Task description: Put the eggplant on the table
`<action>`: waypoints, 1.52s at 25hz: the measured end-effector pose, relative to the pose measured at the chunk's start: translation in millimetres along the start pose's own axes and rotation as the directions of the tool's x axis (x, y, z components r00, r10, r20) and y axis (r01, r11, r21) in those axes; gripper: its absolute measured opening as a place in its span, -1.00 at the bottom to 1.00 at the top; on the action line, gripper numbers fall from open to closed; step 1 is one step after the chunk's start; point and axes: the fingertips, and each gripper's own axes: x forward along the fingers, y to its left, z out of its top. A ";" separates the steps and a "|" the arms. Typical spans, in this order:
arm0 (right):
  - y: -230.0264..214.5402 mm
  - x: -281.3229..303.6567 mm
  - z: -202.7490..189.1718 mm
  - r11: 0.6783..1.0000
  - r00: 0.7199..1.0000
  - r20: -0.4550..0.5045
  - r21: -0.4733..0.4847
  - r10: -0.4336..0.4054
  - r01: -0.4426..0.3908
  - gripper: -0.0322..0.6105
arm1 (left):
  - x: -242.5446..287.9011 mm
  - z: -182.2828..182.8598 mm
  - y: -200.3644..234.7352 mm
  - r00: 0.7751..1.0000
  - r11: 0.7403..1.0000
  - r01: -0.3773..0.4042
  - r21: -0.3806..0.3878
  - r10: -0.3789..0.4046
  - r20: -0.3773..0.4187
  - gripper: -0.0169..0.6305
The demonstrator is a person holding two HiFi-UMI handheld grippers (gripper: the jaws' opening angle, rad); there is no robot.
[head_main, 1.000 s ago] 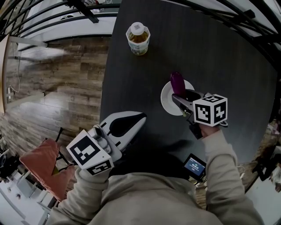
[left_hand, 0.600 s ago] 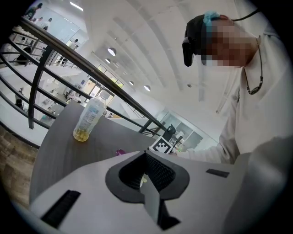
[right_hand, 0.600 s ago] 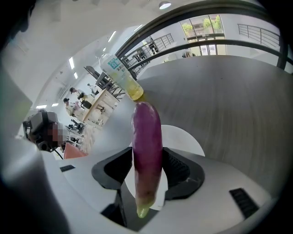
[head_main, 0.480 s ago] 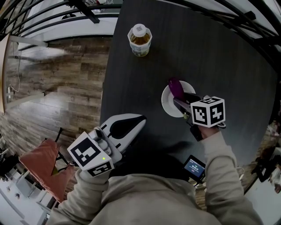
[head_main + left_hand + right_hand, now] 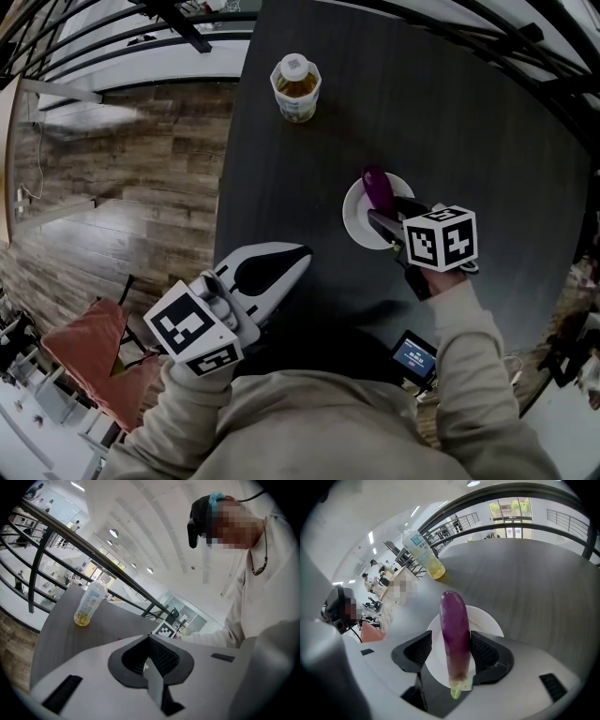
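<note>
Nearest to us, the left tongs are pressed together with nothing between them, and they hang over the near edge of the dark worktop. A small device with a lit screen sits by our right sleeve, behind the right tongs.

The right tongs are spreading. The eggplant stands lengthwise between their pads, pale stem end toward us. There is a clear gap on the left pad's side, while the right pad sits just beside the purple skin. We cannot tell whether that pad touches it, but nothing pinches it.

Under the right tongs and just beyond their tips lies a round white plate. The eggplant is the only thing on or over it, so it is not yet on the bare worktop. Its far end reaches toward the plate's far rim.

Well beyond both tongs, and to the left of the right ones, a clear bottle with a white cap stands upright on the worktop. It holds yellow liquid in its lower part.
</note>
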 end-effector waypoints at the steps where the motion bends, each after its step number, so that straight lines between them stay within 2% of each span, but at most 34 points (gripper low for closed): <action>1: 0.1 -1.8 0.6 1.000 1.000 0.003 0.000 -0.002 0.002 -0.12 | -0.3 1.0 -1.1 1.000 1.000 0.002 0.002 -0.002 0.000 -0.93; 7: -0.9 -19.3 4.1 1.000 0.999 0.035 0.001 -0.027 0.027 -0.11 | -0.6 6.2 -11.0 1.000 1.000 0.012 0.024 -0.012 -0.003 -0.93; 11: 6.2 -45.9 11.4 0.999 0.995 0.093 0.001 -0.032 0.032 -0.11 | -0.4 10.7 -21.8 0.999 0.998 0.034 0.050 -0.034 -0.005 -0.93; 15: 24.3 -89.1 23.9 1.000 0.981 0.196 0.015 0.008 -0.011 -0.11 | -1.6 16.8 -38.9 0.998 0.995 0.057 0.080 -0.056 -0.009 -0.93; 19: 51.2 -146.1 37.9 0.997 0.951 0.301 -0.013 0.071 -0.071 -0.12 | -2.9 37.1 -67.6 0.996 0.987 0.088 0.136 -0.090 0.005 -0.93; 22: 74.8 -188.3 42.2 0.992 0.920 0.372 -0.058 0.123 -0.109 -0.19 | -5.8 53.7 -89.9 0.994 0.979 0.103 0.176 -0.108 0.020 -0.93; 23: 82.9 -200.5 43.5 0.990 0.907 0.397 -0.070 0.143 -0.126 -0.27 | -6.9 59.1 -96.6 0.993 0.976 0.108 0.188 -0.115 0.025 -0.93; 25: 99.7 -220.6 47.4 0.983 0.877 0.443 -0.091 0.185 -0.161 -0.55 | -9.4 71.1 -109.9 0.991 0.970 0.119 0.214 -0.130 0.038 -0.93; 28: 119.6 -251.8 51.0 0.973 0.839 0.493 -0.144 0.230 -0.182 -0.77 | -8.2 87.7 -135.8 0.984 0.959 0.146 0.244 -0.165 0.061 -0.93; 33: 149.6 -313.5 61.8 0.955 0.760 0.581 -0.229 0.290 -0.189 -0.85 | -8.5 114.1 -176.1 0.967 0.937 0.211 0.277 -0.242 0.082 -0.93; 38: 169.3 -379.3 74.1 0.943 0.667 0.684 -0.320 0.294 -0.088 -0.86 | -3.8 139.0 -217.6 0.941 0.896 0.279 0.345 -0.327 0.086 -0.93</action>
